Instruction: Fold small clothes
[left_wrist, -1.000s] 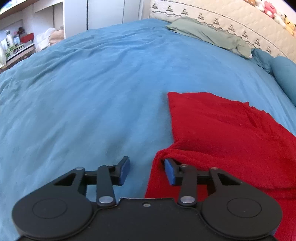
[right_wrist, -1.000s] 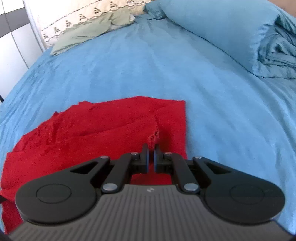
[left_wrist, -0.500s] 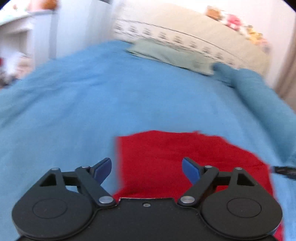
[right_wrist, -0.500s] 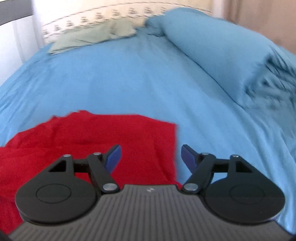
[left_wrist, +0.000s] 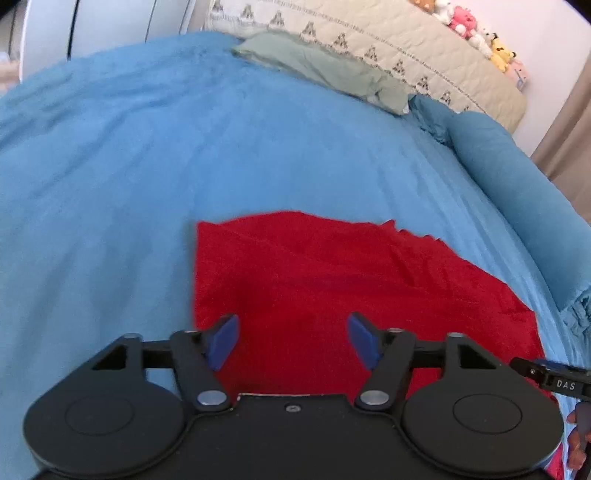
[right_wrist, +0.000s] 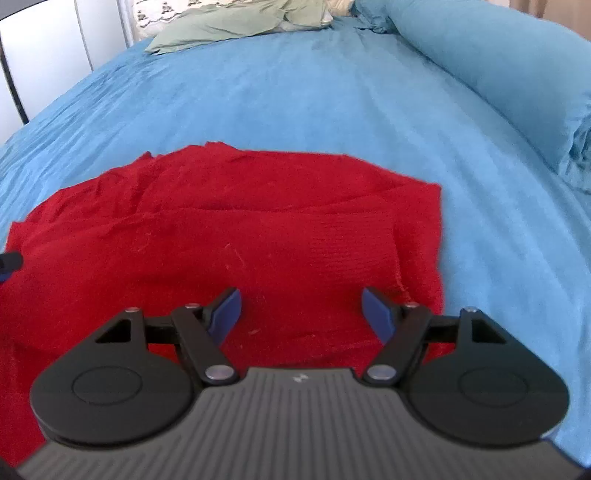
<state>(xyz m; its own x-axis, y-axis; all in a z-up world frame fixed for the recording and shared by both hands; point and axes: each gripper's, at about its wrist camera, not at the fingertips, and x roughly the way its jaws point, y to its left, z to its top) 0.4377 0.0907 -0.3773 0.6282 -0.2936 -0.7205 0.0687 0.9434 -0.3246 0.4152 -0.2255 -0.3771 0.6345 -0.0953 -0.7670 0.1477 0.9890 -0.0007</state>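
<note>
Left wrist view: the left gripper (left_wrist: 293, 341) gapes wide, holding nothing, above the red garment (left_wrist: 332, 280). The right gripper (right_wrist: 301, 314) is likewise spread and empty over it. The garment lies flat on the blue bedspread (left_wrist: 129, 166), a green pillow (left_wrist: 325, 70) far beyond.

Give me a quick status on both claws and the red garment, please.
Left claw open, empty, over red garment. Right claw open, empty, above the same cloth. Garment flat on blue bedspread, one fold showing. Nothing in the way.

Both wrist views look forward, close above the same red cloth (left_wrist: 332, 288) (right_wrist: 240, 236).
</note>
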